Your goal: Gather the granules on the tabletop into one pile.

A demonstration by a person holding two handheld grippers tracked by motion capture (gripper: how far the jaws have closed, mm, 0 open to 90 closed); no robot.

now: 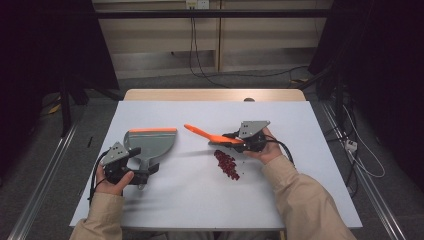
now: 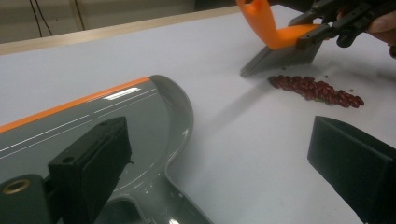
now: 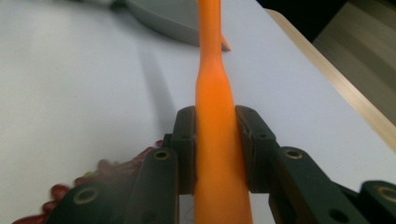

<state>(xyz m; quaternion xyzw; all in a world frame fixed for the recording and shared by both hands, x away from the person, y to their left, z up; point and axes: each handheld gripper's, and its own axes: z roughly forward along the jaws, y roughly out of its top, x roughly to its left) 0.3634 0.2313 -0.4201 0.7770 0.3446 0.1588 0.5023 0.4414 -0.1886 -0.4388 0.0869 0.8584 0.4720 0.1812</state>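
A grey dustpan (image 1: 150, 140) with an orange front lip lies left of centre on the white table; its pan (image 2: 93, 121) fills the left of the left gripper view. My left gripper (image 1: 144, 162) sits at its handle with the jaws (image 2: 219, 158) wide apart, not pressing on it. My right gripper (image 1: 235, 140) is shut on the orange handle of a small brush (image 1: 205, 134), clamped between both pads (image 3: 217, 140). The brush's grey bristles (image 2: 280, 58) stand just behind a strip of red beans (image 1: 226, 164) on the table, a hand's width right of the dustpan.
The white tabletop (image 1: 200, 200) has a wooden strip along its far edge (image 1: 215, 95). Black cables run over the floor behind and to the right (image 1: 360, 155). Dark curtains flank the table on both sides.
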